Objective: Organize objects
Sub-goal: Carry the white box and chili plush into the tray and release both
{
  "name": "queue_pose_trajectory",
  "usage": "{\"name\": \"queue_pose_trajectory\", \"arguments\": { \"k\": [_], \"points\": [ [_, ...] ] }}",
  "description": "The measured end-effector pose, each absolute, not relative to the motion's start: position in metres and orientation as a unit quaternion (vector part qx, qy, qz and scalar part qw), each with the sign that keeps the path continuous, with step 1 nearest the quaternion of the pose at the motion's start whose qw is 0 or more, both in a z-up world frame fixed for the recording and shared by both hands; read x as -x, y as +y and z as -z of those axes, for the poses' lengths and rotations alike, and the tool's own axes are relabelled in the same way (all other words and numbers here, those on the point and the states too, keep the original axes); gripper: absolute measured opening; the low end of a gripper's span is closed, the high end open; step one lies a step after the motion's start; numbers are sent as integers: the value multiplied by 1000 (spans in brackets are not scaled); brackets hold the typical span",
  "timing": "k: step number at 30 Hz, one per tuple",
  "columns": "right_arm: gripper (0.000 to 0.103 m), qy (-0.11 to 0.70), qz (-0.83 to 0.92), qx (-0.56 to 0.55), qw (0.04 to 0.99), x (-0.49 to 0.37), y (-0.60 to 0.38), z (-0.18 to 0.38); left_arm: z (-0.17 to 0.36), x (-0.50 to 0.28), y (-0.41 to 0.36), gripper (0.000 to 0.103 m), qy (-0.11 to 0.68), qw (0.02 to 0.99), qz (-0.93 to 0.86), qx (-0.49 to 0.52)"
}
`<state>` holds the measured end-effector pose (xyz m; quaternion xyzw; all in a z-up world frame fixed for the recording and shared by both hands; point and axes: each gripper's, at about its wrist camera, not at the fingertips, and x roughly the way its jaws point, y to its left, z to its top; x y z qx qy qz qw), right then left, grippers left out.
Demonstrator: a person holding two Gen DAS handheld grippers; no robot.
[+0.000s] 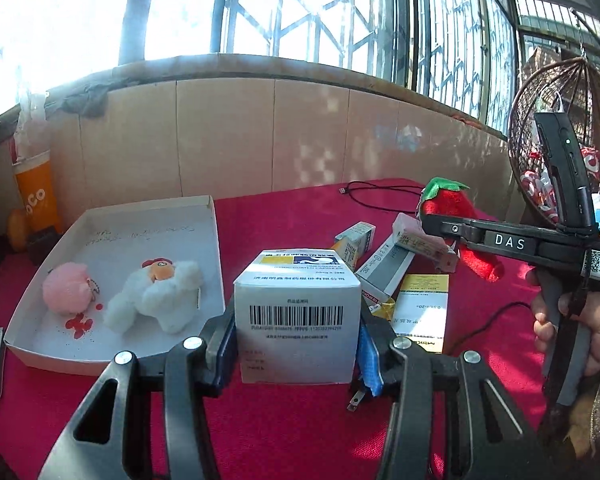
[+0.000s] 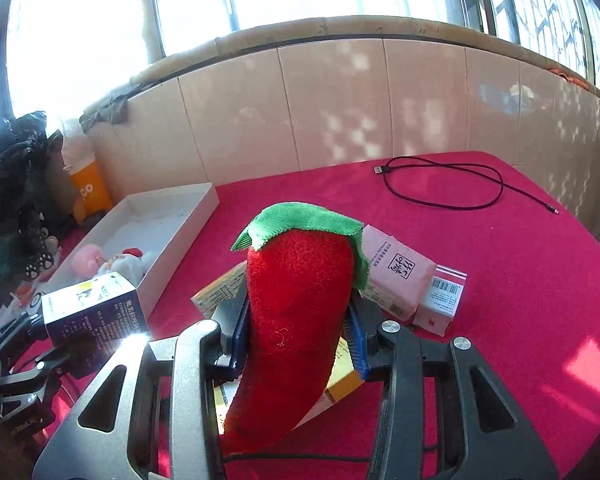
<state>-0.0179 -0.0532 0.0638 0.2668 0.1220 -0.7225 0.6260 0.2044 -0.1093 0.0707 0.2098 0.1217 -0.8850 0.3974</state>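
Already lying in white tray (image 1: 112, 216) at ten o'clock: two plush toys; being clamped now: white medicine box (image 1: 298, 312) in left gripper (image 1: 298, 344), red plush chili (image 2: 296, 312) in right gripper (image 2: 298, 344); still awaiting sorting at two o'clock: scattered cartons (image 1: 384, 276).

On the table (image 1: 292, 216), a tray (image 1: 216, 248) with two plush toys (image 1: 152, 296) inside lies left of the scattered boxes (image 1: 384, 272), a cable (image 2: 444, 184) behind them.

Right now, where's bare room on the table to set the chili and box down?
Free: red cloth between the black cable and the pink packet, and the tray floor behind the white plush and pink plush. Crowded: medicine boxes piled mid-table.
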Motion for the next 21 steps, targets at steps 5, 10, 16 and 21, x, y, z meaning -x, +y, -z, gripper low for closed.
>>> {"name": "queue_pose_trajectory", "arguments": {
  "k": [5,10,16,21],
  "points": [
    [39,118,718,-250,639,10,-50,-75,-76,-210,-107,50,113,404,885,-200],
    [39,117,714,-244,645,6,-48,-78,-79,-216,-108,50,116,410,884,-191],
    [39,117,712,-234,652,2,-48,-85,-90,-230,-109,50,122,420,884,-166],
    [39,124,695,-217,674,-10,-58,-106,-103,-250,-123,50,130,449,872,-143]
  ]
}}
